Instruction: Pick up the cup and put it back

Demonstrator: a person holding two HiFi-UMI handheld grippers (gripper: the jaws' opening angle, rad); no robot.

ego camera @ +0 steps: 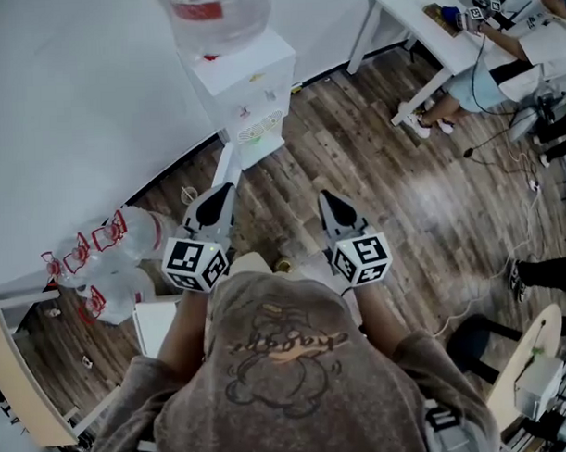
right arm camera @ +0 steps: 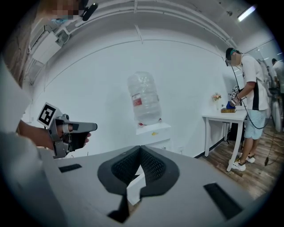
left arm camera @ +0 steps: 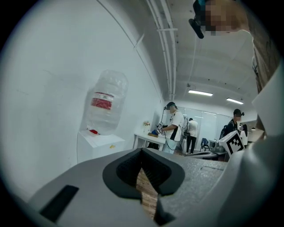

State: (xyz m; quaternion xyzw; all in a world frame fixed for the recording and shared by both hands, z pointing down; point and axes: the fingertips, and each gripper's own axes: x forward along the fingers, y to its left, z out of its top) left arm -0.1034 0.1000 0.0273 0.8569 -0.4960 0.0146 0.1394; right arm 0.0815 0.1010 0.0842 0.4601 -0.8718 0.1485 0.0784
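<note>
Left gripper (left arm camera: 142, 151): jaws pressed together tip to tip, nothing held. Only floorboards show through the slot behind the tips.
Right gripper (right arm camera: 140, 150): same, jaws met at the tips and empty. Something white shows through the slot.
Carriage: both held out ahead of my chest, side by side but apart, pointing almost level toward the water dispenser (ego camera: 250, 83) against the wall.
Cup: I can't make out a cup for certain in any view. A small ring (ego camera: 188, 193) on the wooden floor (ego camera: 402, 198) near the dispenser's foot might be one, but it is too small to tell.
Surroundings: inverted water bottle (ego camera: 215, 19) on top of the dispenser. Spare water jugs (ego camera: 117, 240) lie on the floor to my left. A white table (ego camera: 415, 21) with a person (ego camera: 527, 54) at it stands well apart on my right.
Step in hand: by my judgement, locating and reaching the cup. The pick is not yet begun.
Next move: find the cup first. Then open one set of jaws wider than its wall, bring them round it level, and close gently.
</note>
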